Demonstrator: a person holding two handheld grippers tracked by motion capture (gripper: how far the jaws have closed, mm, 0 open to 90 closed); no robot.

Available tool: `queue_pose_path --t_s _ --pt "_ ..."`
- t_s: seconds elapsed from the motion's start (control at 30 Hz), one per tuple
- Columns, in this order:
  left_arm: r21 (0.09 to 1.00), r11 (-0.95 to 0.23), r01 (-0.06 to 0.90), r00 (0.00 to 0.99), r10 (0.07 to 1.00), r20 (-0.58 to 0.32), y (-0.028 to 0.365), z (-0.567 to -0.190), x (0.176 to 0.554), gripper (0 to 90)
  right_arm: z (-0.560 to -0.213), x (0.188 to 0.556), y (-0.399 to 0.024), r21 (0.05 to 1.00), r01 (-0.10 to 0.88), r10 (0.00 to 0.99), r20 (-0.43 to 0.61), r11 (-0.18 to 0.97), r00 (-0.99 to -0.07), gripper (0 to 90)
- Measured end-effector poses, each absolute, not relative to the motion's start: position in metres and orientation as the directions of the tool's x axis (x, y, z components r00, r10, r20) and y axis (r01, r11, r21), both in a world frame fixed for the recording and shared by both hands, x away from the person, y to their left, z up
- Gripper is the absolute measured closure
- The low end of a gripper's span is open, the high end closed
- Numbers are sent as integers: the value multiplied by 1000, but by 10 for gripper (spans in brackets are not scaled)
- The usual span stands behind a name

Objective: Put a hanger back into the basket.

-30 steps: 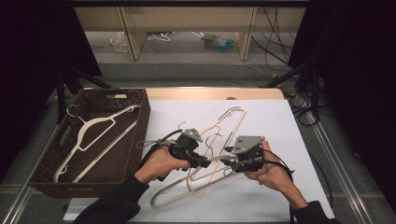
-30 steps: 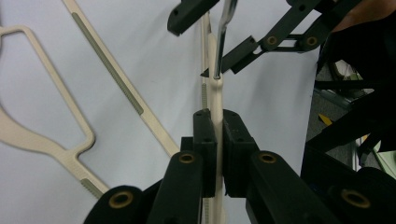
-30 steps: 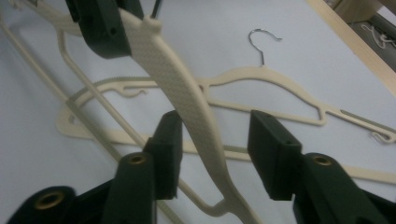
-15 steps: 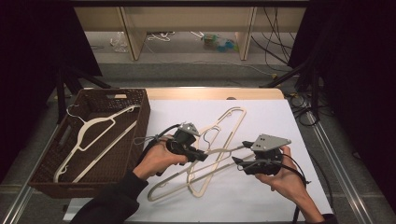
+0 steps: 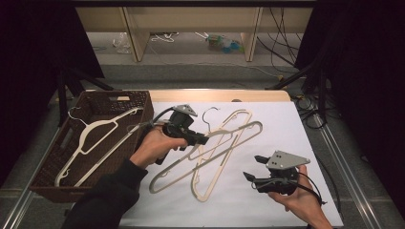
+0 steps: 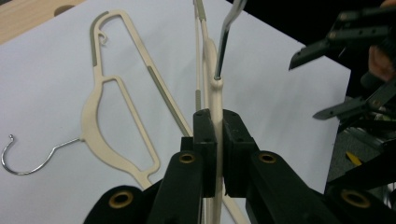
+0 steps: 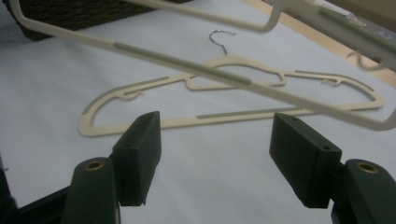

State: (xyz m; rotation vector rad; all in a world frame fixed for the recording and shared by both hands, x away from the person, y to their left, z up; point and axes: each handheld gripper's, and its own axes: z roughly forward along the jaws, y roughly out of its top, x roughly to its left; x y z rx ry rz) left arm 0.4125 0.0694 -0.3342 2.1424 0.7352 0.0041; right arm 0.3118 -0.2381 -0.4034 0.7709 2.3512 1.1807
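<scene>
I see my left gripper (image 6: 217, 140) clamped on the neck of a cream plastic hanger with a metal hook (image 6: 215, 91), lifted off the white sheet (image 5: 286, 129). A second cream plastic hanger (image 7: 233, 93) lies flat ahead of my right gripper (image 7: 217, 154), whose jaws stand wide apart, empty. A brown wicker basket (image 5: 47, 164) sits beyond my left gripper.

Dim room, wooden shelving (image 5: 191, 24) behind

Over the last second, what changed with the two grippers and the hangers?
The right gripper let go of the hangers, drew back to the right and is open. The left gripper stayed clamped on one hanger, lifting it. The hanger in the basket hasn't moved.
</scene>
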Motion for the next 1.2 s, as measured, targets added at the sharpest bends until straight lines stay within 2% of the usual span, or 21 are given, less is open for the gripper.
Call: queue_pose_path --t_s 0.57,0.9,1.2 --pt "781 -318 537 776 548 -311 122 -270 421 857 -411 308 -240 802 319 622 -82 504 -779 337" --pt "806 -279 522 737 624 -261 185 -235 413 858 -414 309 -239 795 328 619 -75 511 -782 338" --pt "809 -270 521 686 697 -209 242 -225 409 857 -414 310 -239 795 327 620 -77 511 -781 339"
